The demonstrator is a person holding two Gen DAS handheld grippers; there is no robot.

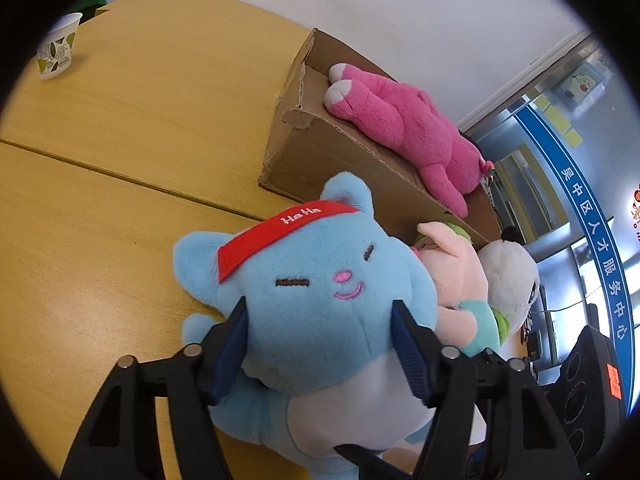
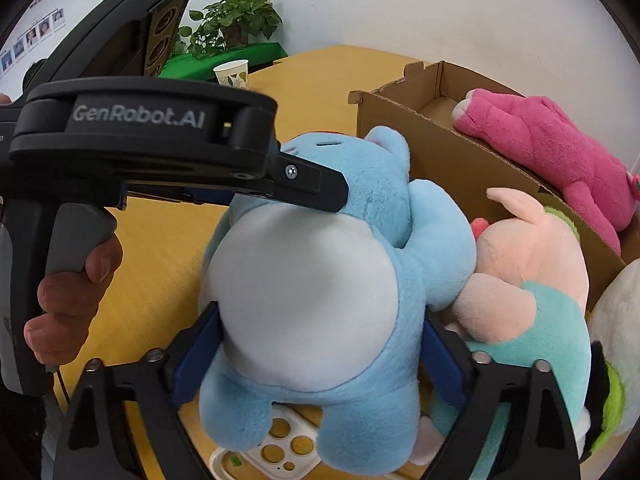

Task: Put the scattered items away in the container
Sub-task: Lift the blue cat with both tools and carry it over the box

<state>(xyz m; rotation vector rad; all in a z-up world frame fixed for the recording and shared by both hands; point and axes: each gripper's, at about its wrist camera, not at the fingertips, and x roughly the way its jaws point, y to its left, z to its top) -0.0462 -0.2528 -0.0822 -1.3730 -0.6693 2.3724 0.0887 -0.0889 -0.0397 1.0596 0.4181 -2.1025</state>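
The wooden table (image 1: 132, 128) spreads out under everything, a seam running across it, and on its far side sits the cardboard box (image 1: 320, 152), open at the top, with the pink plush (image 1: 404, 120) sprawled face down over its rim, white-tipped feet toward the near corner. Right in front of me is the blue cat plush (image 1: 316, 280) with the red "Ha Ha" headband, and I've got it from both ends: my left gripper (image 1: 320, 344) pinches its head, a blue pad pressed into each cheek, while my right gripper (image 2: 320, 344) squeezes the lower body, pads sunk into the fur either side of the white belly. From the right wrist view my left gripper crosses the upper left with my hand (image 2: 72, 292) wrapped on its handle, one finger lying against the cat's neck. Just beside the cat, touching its side, lies the peach pig plush (image 2: 532, 264) in a teal top, up against the box wall, and a white plush (image 1: 508, 284) with black markings sits next to that. Beneath the cat a white tray with round holes (image 2: 260, 452) peeks out on the table. Far off by the edge stands a leaf-printed paper cup (image 1: 56, 48).
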